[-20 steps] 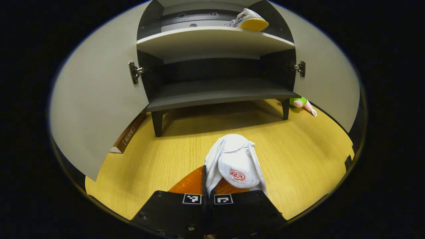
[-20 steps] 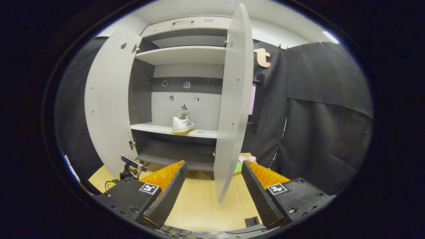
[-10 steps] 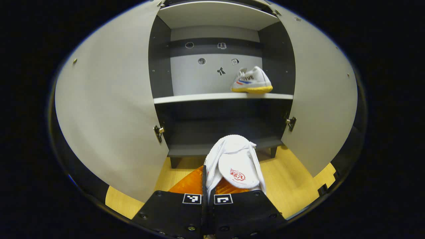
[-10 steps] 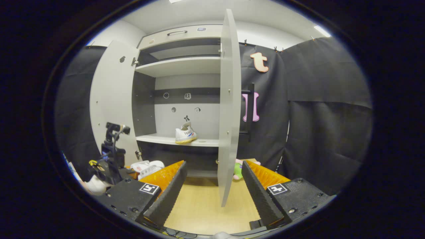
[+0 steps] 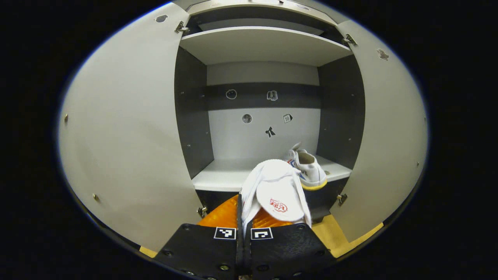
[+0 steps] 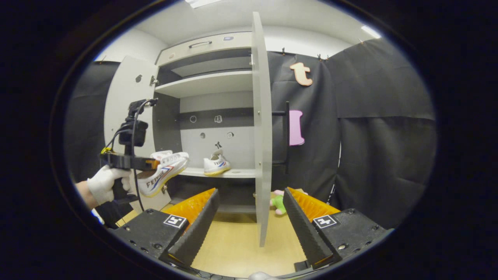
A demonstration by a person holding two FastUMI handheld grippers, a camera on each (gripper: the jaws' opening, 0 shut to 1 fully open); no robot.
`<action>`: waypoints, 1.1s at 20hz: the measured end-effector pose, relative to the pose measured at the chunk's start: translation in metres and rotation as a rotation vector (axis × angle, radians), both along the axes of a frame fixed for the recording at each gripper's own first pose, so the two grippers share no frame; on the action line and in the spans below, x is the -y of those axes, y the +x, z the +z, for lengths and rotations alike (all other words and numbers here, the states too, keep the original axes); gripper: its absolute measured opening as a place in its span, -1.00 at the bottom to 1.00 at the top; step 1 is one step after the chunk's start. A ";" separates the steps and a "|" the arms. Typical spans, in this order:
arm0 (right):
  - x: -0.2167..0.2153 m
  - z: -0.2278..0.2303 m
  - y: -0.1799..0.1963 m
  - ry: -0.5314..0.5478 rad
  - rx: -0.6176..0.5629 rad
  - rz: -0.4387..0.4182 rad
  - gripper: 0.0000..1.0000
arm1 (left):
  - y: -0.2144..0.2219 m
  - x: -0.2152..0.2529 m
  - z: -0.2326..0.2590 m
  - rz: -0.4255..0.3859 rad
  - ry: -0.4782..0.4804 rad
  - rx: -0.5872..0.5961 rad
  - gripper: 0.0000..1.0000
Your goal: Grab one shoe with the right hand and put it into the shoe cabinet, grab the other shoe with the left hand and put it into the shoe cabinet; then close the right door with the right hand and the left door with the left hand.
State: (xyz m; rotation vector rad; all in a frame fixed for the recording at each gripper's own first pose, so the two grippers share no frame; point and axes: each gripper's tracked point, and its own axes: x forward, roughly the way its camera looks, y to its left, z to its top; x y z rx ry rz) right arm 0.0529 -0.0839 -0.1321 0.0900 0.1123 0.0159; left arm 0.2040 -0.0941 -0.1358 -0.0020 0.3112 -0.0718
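In the left gripper view the left tool [image 5: 244, 217] is clenched on the heel collar of a white sneaker [image 5: 275, 190], whose red-printed tongue faces the camera; both fingers press the fabric between them. The sneaker hangs in the air in front of the open shoe cabinet [image 5: 194, 116], about level with the middle shelf [image 5: 218, 177]. On that shelf, toward 2 o'clock from the held sneaker, stands the second sneaker [image 5: 309, 169], white with a yellow sole, its heel opening facing the camera. The left door [image 5: 124, 136] and the right door [image 5: 389, 128] both stand wide open. In the right gripper view the right tool [image 6: 251, 217] is released, its fingers spread well apart with nothing between them, above the wooden floor [image 6: 233, 249]. At 9 o'clock there a white-gloved hand [image 6: 104, 184] carries the left tool with the sneaker, toe pointing at the shelf. A green plush toy [image 6: 277, 202] lies on the floor beside the right door's lower edge.
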 end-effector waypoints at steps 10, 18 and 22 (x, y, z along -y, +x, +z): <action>0.014 0.008 0.009 -0.033 -0.008 -0.024 1.00 | 0.128 0.021 -0.022 0.062 -0.019 -0.064 -1.00; 0.020 -0.003 0.011 -0.024 -0.052 -0.032 1.00 | 0.160 0.020 -0.075 0.075 0.024 -0.250 -1.00; 0.016 -0.002 0.013 -0.026 -0.054 -0.027 1.00 | 0.156 0.021 -0.091 0.061 0.020 -0.343 -1.00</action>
